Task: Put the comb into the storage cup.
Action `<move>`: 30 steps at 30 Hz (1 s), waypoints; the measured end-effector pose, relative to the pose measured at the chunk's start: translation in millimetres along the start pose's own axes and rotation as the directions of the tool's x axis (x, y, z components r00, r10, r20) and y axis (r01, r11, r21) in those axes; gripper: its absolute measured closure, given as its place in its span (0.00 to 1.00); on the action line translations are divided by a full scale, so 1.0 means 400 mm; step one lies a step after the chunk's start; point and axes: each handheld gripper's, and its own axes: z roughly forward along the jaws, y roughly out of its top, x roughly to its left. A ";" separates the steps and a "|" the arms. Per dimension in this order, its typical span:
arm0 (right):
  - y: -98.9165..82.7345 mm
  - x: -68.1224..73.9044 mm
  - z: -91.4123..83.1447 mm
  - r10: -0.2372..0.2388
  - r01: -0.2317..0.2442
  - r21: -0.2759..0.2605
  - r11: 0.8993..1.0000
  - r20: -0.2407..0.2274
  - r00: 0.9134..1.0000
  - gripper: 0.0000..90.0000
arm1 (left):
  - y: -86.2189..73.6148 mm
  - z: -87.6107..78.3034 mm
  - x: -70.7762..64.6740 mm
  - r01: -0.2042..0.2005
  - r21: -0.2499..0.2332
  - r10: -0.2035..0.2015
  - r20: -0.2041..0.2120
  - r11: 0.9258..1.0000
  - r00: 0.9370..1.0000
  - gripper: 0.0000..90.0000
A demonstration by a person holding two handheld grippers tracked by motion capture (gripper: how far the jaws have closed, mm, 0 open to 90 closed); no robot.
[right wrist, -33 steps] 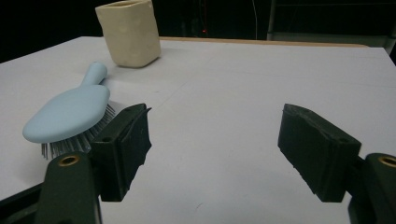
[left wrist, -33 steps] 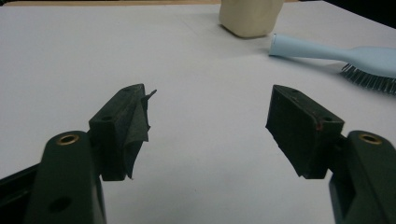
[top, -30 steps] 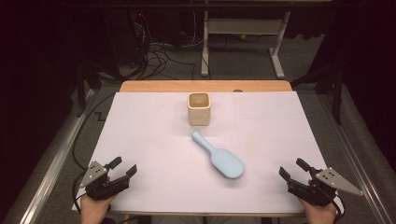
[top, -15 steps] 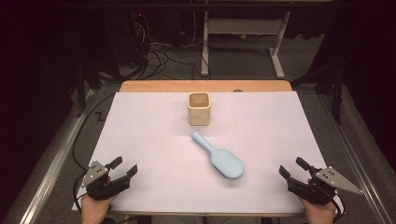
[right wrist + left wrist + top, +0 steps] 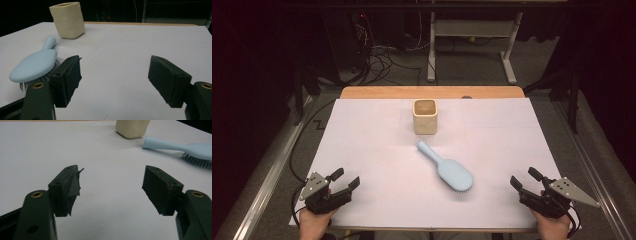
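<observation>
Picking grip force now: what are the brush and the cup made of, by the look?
Brush: likely smooth matte plastic; even pale blue moulded body, dark bristles facing down. Cup: cream, matte, faintly mottled walls with rounded corners; perhaps ceramic or soft plastic, can't tell which.

We see a white sheet (image 5: 362, 150) covering nearly the whole table; a strip of the wooden tabletop (image 5: 377, 92) remains bare along the far edge, where a small dark item (image 5: 467, 97), too small to identify, lies. Beyond the table, on the grey carpet (image 5: 472, 70), we note a tangle of black cables (image 5: 382, 57) and the white frame of another desk (image 5: 430, 50), its feet on the floor. A metal rail (image 5: 267, 185) runs along the table's left side and another (image 5: 597, 170) along its right.
</observation>
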 end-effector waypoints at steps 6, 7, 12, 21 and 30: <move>0.002 0.003 0.006 -0.003 0.003 0.000 1.000 -0.007 1.000 0.30 | 0.000 0.001 0.000 0.000 0.003 0.000 0.001 1.000 1.000 0.34; 0.002 0.004 0.007 -0.003 0.003 0.000 1.000 -0.009 1.000 0.30 | 0.000 0.001 0.000 0.000 0.003 0.000 0.001 1.000 1.000 0.34; 0.004 0.007 0.014 -0.009 0.009 0.003 1.000 -0.010 1.000 0.30 | 0.000 0.001 0.000 -0.003 0.003 0.003 0.002 1.000 1.000 0.34; 0.008 0.014 0.026 -0.020 0.020 0.004 1.000 -0.022 1.000 0.30 | 0.000 0.001 -0.001 0.000 0.002 0.000 0.000 1.000 1.000 0.34; 0.012 0.026 0.038 -0.026 0.026 0.005 1.000 -0.035 0.999 0.30 | 0.000 0.001 0.000 0.000 0.002 0.000 0.000 1.000 1.000 0.34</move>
